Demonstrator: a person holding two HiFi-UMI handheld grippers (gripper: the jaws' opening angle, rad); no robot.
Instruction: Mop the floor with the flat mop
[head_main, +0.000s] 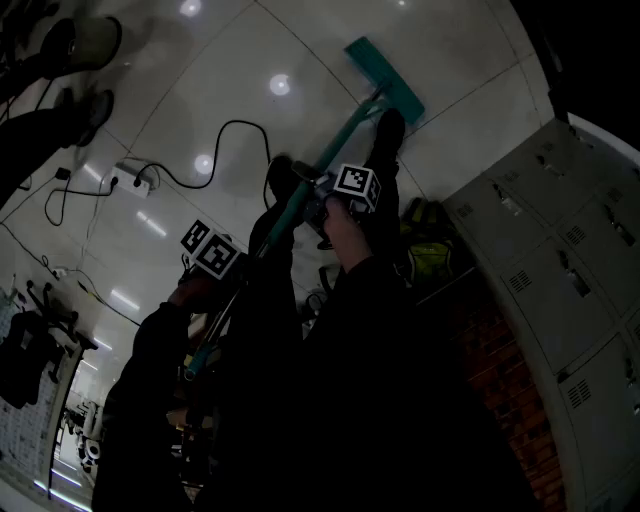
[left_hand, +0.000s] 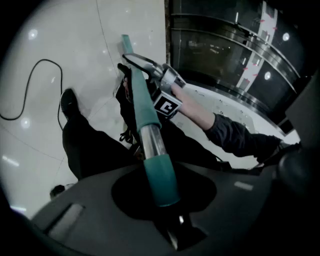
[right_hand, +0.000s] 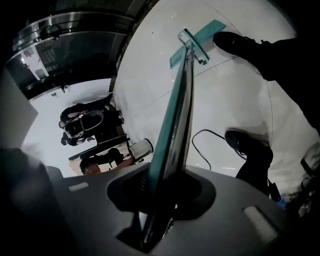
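Black cable (head_main: 243, 122) snakes out from a power strip (head_main: 136, 181) at left; grey lockers (head_main: 560, 260) line the right, yellow-green bag (head_main: 430, 256) slumped just beside them.

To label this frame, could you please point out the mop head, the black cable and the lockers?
mop head (head_main: 386, 80), head view, middle of teal pad.
black cable (head_main: 240, 122), head view, top of its loop.
lockers (head_main: 545, 270), head view, grey door.

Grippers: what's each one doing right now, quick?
Left gripper: closed on the mop handle, at its teal end grip.
Right gripper: closed on the same mop handle, farther down toward the mop head.
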